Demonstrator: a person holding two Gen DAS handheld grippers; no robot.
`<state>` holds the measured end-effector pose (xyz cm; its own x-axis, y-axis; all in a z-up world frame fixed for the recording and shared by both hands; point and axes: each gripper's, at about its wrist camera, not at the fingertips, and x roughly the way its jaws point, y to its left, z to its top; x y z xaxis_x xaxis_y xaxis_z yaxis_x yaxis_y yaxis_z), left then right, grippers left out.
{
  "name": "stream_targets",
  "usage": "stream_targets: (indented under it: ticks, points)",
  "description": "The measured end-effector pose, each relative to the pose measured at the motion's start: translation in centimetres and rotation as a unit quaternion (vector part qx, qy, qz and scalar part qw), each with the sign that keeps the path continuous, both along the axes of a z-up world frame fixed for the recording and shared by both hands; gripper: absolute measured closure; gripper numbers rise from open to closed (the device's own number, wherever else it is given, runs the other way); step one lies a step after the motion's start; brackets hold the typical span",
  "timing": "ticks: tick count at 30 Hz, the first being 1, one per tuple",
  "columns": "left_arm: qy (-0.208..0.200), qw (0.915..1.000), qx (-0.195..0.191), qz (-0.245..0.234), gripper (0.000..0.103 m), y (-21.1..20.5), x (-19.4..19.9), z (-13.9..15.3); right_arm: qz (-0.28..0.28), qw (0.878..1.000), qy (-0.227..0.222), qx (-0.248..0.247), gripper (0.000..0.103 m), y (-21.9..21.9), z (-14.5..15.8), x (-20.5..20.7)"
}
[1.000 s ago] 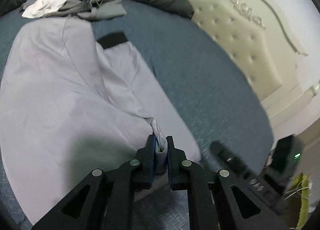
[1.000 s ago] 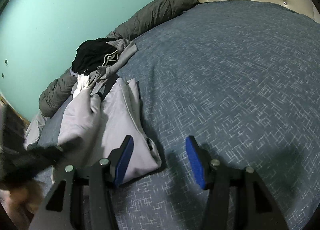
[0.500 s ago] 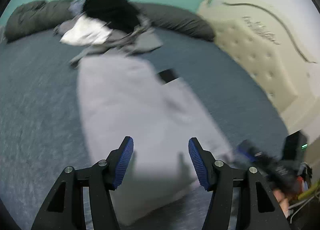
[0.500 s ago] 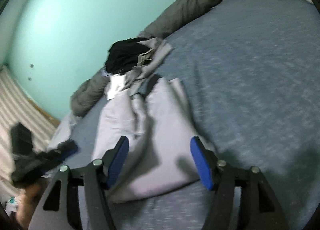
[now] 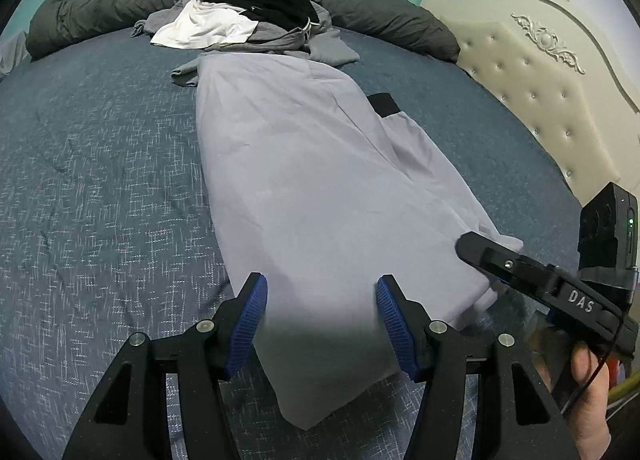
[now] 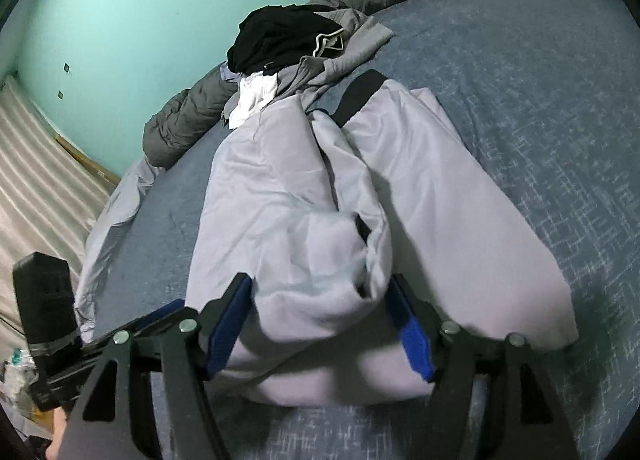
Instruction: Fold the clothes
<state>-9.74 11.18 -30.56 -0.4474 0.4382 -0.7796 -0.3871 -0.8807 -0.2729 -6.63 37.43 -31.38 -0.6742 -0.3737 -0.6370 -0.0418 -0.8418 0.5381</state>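
Note:
A pale lilac-grey garment (image 5: 312,180) with a black band (image 5: 382,104) lies lengthwise on the blue bed (image 5: 100,180). My left gripper (image 5: 322,296) hovers open over its near end, and nothing is pinched between its blue pads. From the right, one of the right gripper's fingers (image 5: 500,260) reaches over the garment's edge. In the right wrist view the garment (image 6: 420,188) is folded over itself with a bunched hump near me. My right gripper (image 6: 320,296) straddles that hump. Its jaws are opening, and the cloth lies between them without being gripped.
A heap of black, white and grey clothes (image 5: 248,0) sits at the garment's far end, with a dark grey rolled duvet (image 5: 380,20) behind it. A cream tufted headboard (image 5: 540,92) borders the bed on the right. A hand (image 5: 588,400) holds the right gripper.
My left gripper let go of the garment's fold, opened and drew back. My right gripper swung from bare bed to over the garment's bunched near end, its jaws widening.

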Motion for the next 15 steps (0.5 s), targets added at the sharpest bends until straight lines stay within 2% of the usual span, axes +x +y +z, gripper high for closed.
stream_targets:
  ticks: [1,3,4,6,11,15]
  points:
    - [0.001,1.0,-0.002,-0.002,0.042,0.1,0.0,0.0,0.0,1.0,0.002,0.01,0.035,-0.1,-0.1,0.1]
    - [0.001,1.0,-0.007,-0.006,0.042,0.3,0.0,0.0,0.004,0.999,-0.001,0.032,0.055,-0.5,-0.2,-0.1]
    - [0.001,0.9999,-0.008,-0.006,0.042,0.3,0.0,0.0,0.005,0.999,-0.001,0.038,0.058,-0.5,-0.1,-0.2]
    - [0.0,1.0,-0.008,-0.006,0.042,0.4,-0.1,0.0,0.011,0.998,0.011,0.056,0.072,-0.7,0.1,0.2]
    - [-0.002,1.0,-0.005,-0.004,0.042,0.3,-0.1,0.1,0.015,0.996,0.017,0.086,0.084,-1.0,0.2,0.3]
    - [0.0,1.0,-0.002,0.0,0.042,-0.2,0.0,0.4,0.019,0.994,0.026,0.104,0.089,-1.2,0.7,0.5]
